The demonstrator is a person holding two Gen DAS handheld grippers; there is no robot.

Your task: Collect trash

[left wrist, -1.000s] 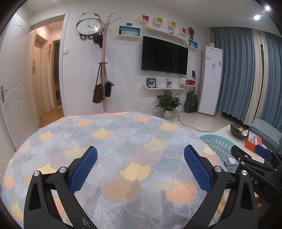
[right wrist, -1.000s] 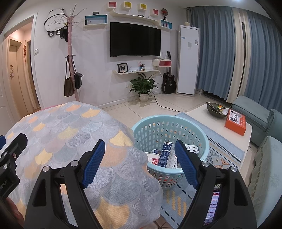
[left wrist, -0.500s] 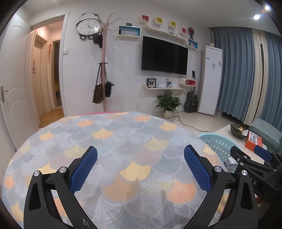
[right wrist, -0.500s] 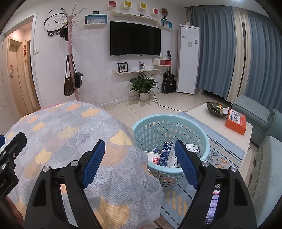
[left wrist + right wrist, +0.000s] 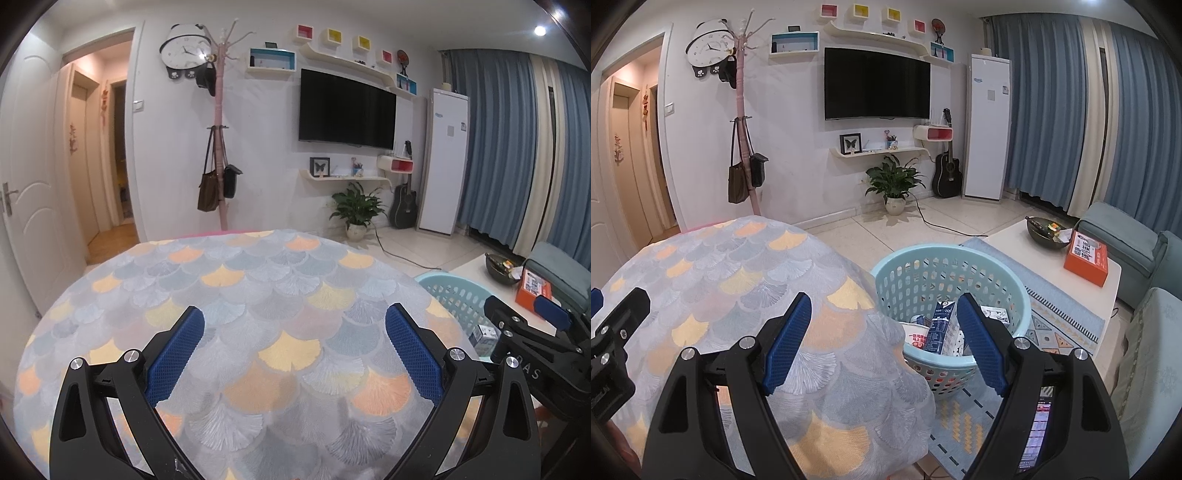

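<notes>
A light blue basket stands on the floor to the right of the round table. It holds trash: a blue milk carton, a white cup and other packaging. The basket also shows in the left wrist view. My left gripper is open and empty above the scale-patterned tablecloth. My right gripper is open and empty over the table's right edge, beside the basket. The right gripper shows at the right of the left wrist view.
A white coffee table with an orange box and a dark bowl stands right of the basket. A grey-green sofa is at the far right. A patterned rug lies under the basket.
</notes>
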